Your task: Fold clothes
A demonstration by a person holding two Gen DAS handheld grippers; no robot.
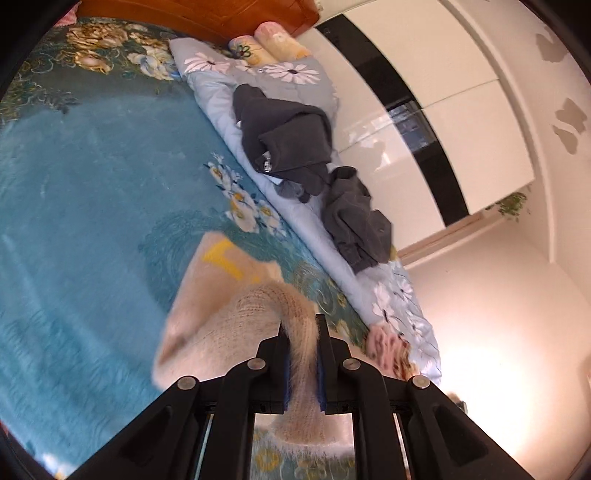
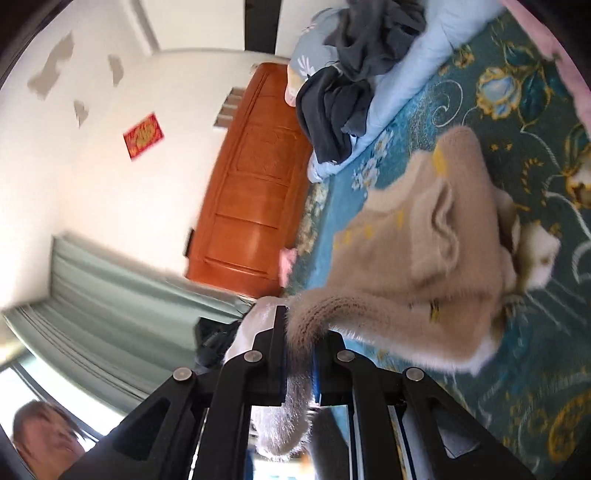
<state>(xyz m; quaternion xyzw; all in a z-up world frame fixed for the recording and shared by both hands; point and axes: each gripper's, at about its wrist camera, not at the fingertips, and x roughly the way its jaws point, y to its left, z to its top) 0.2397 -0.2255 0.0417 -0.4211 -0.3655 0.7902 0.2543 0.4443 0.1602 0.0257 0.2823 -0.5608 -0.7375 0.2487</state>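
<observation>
Teal bedspread (image 1: 74, 221) blurred; each hand-held gripper (image 1: 303, 334) (image 2: 301, 325) clamps beige sweater (image 2: 424, 251), fingertips half-buried.

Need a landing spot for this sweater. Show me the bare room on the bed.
Free: the plain teal blanket between the beige sweater and the wooden headboard. Crowded: the folded blue quilt along the far edge, piled with dark clothes.

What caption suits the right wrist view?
Right hand-held gripper shut on a fuzzy beige sweater above the teal floral blanket.
</observation>
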